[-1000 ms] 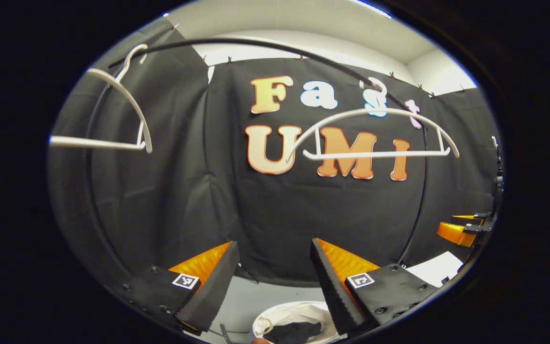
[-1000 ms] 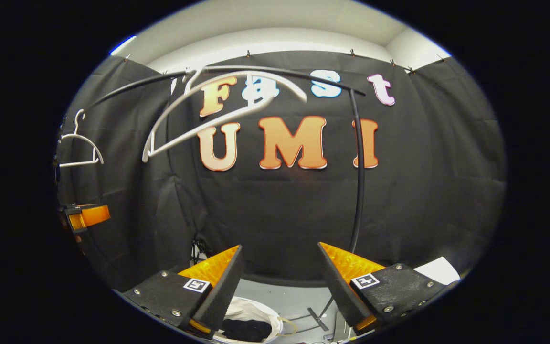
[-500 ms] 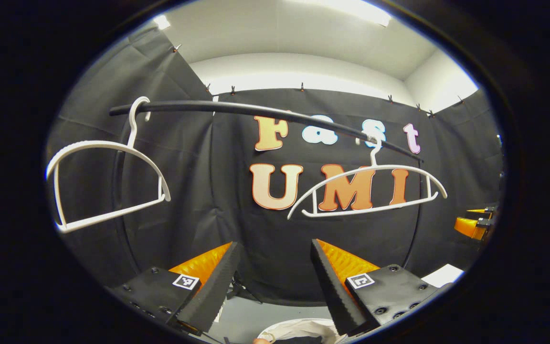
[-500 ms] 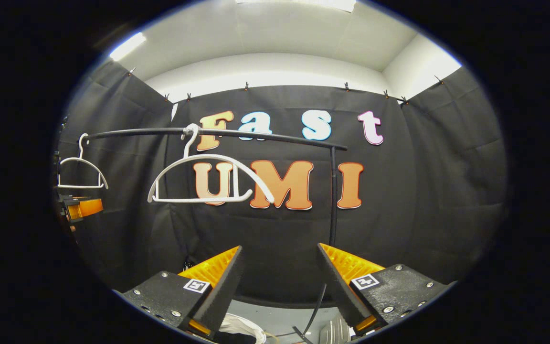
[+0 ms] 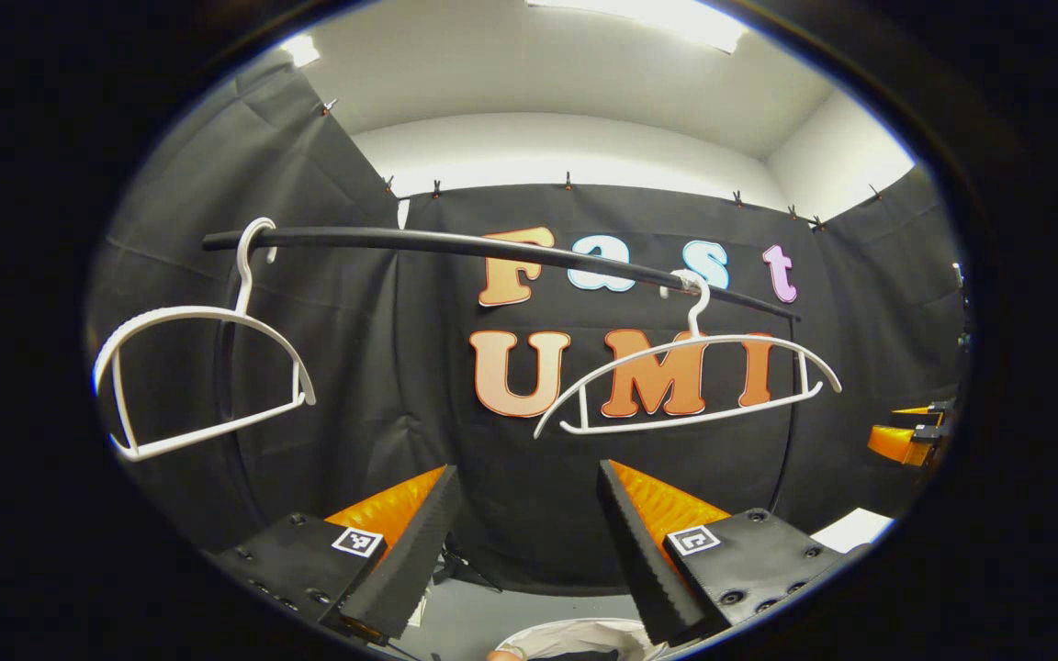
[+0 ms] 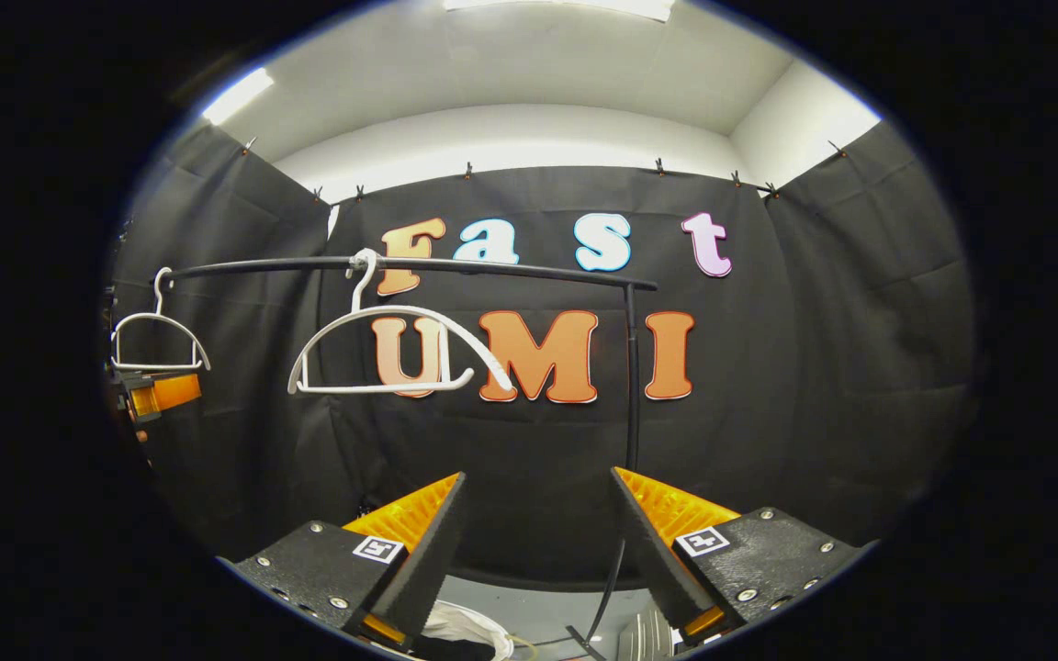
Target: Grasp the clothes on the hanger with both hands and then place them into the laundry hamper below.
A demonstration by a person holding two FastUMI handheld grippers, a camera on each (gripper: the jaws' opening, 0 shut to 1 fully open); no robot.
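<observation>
Two bare white hangers hang from a black rail (image 5: 455,242): one hanger (image 5: 203,376) at the left end, another hanger (image 5: 685,381) towards the right. In the right gripper view the same rail (image 6: 455,266) carries a near hanger (image 6: 396,353) and a far hanger (image 6: 157,340). My left gripper (image 5: 524,542) is open with nothing between its fingers, held well below the rail. My right gripper (image 6: 538,551) is open and empty too. The white hamper rim (image 5: 575,633) peeks in at the bottom, with dark cloth inside; the hamper (image 6: 460,629) also sits low in the right gripper view.
The rail's black upright post (image 6: 630,376) stands right of centre in the right gripper view. The other gripper (image 5: 906,441) appears at the far right edge of the left gripper view, and the left one (image 6: 157,395) at the far left of the right gripper view. Grey floor (image 5: 529,620) lies below.
Both views have tilted upward and backed off: rail and hangers sit lower and smaller, the hamper has slid almost out at the bottom. The hangers sway slightly. Both grippers stay open.
</observation>
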